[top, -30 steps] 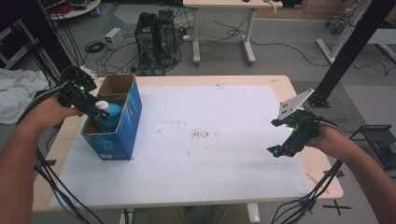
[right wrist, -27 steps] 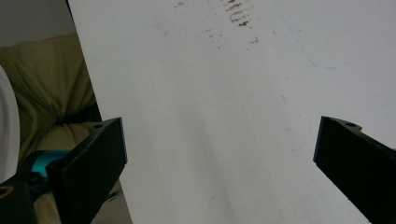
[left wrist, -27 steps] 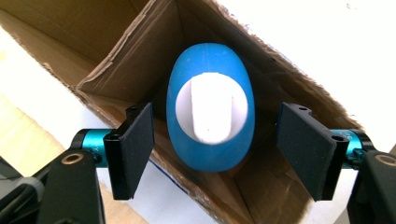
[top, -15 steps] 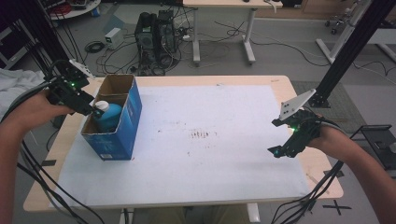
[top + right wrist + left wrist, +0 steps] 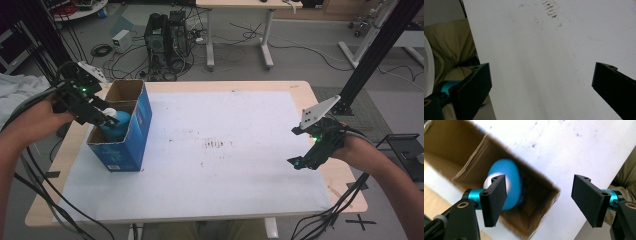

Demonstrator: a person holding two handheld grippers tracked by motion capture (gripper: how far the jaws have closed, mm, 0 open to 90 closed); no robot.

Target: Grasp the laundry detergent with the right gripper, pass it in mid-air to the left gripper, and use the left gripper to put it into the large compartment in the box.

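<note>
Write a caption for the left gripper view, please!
Open left tool above a blue bottle standing in a cardboard box.

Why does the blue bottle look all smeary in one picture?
In the left gripper view the blue bottle and the box are smeared by motion blur, while the gripper's own black pads stay sharp. In the high view the bottle looks fairly crisp. The right gripper view shows the white table softly lit, without glare.
</note>
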